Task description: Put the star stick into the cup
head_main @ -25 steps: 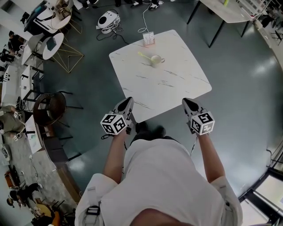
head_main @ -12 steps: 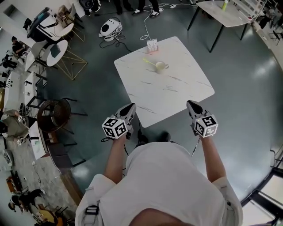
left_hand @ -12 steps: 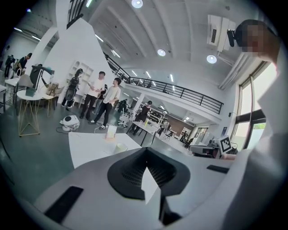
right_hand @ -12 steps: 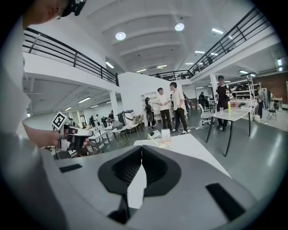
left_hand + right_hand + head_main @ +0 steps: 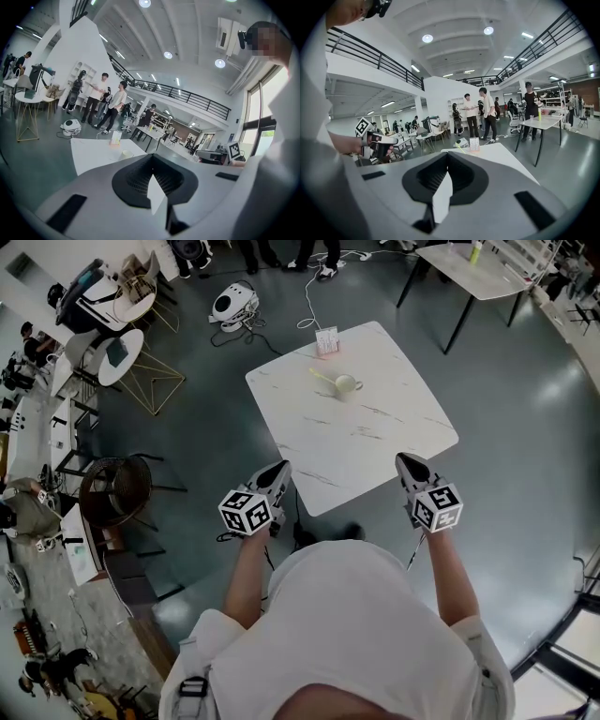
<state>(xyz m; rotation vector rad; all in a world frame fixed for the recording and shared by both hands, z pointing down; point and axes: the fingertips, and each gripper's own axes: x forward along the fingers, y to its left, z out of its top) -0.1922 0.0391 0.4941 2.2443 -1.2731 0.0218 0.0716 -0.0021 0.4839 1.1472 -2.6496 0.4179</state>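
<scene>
Both tongs are closed on nothing — left gripper (image 5: 280, 467) and right gripper (image 5: 404, 459) at the near edge of the white marble table (image 5: 398, 432) — with the pale yellow star stick (image 5: 323, 380) lying well ahead, slanting leftward from the cream cup (image 5: 348, 384), nearer the left.

One overhead, two low, toward table (image 5: 375, 442)
</scene>
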